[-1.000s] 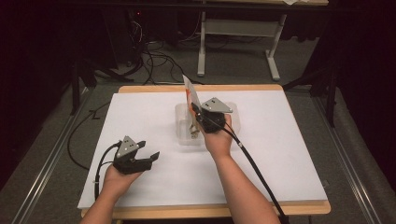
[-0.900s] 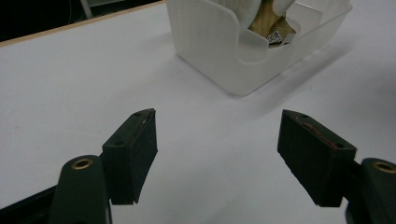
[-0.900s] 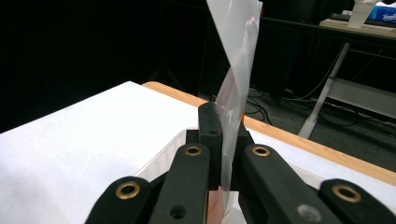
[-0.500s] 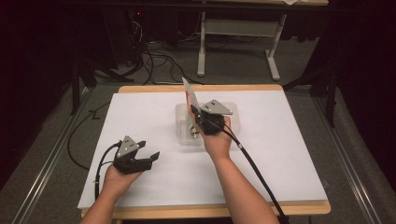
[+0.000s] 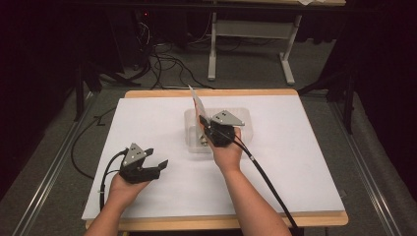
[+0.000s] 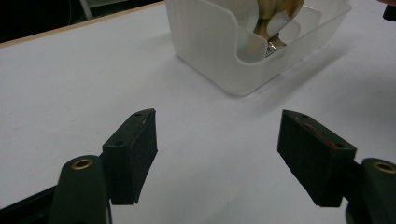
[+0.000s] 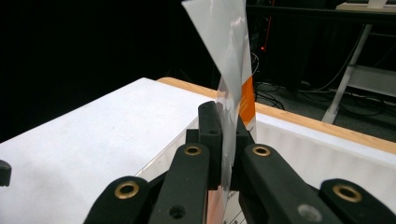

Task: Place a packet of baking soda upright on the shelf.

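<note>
Standing upright between the closed jaws of the right gripper [image 5: 202, 123], a thin packet [image 7: 232, 70] of clear film with an orange patch rises above a translucent plastic bin [image 5: 243, 120]. In the right gripper view the film is pinched flat between the two black pads, its top corner twisted and pointing upward, the orange part just behind the jaws. From the high view the packet [image 5: 195, 102] leans slightly toward the far left over the bin's left part, and the right hand [image 5: 227, 152] holds the gripper over the bin's near edge, a cable trailing back toward the person.

The bin sits near the middle of the white desk [image 5: 305, 162], toward its far half. In the left gripper view the bin [image 6: 210, 51] shows ribbed walls, and more packaged items lie inside it; what they are is too unclear to tell.

Well apart from it, at the near left of the desk, the left gripper [image 5: 158, 166] rests in the left hand [image 5: 123, 189] with its jaws spread wide and nothing between them, pointing toward the bin.
</note>
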`<state>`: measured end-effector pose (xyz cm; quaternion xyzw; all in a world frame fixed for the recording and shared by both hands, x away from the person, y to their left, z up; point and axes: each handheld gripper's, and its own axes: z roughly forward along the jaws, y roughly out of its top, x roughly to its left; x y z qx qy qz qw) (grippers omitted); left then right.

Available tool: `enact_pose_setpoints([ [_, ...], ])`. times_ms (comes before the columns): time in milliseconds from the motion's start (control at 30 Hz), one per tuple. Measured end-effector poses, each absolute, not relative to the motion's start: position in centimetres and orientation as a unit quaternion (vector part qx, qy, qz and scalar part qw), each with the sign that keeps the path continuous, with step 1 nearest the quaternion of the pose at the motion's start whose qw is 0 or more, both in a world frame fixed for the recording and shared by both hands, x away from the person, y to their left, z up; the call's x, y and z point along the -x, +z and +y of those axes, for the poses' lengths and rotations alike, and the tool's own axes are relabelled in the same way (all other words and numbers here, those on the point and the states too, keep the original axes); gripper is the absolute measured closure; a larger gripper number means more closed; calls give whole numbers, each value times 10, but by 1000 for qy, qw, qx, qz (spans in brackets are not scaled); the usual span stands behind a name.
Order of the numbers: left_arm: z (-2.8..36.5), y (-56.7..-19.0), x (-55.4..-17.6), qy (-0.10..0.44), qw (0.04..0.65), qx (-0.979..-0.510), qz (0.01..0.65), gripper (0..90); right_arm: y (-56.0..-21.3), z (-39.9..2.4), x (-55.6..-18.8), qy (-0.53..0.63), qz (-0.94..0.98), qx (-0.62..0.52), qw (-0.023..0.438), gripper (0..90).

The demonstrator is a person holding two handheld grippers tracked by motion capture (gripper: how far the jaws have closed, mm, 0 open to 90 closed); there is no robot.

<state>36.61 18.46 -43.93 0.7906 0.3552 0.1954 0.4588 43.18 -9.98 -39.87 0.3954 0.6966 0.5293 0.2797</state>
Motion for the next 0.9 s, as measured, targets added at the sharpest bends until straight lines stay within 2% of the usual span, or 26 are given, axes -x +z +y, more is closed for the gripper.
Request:
enact_pose_setpoints([
  [900,184,-440,-366,194,456,-794,353,289,-426,-99,-410,518,709,-392,275,900],
])
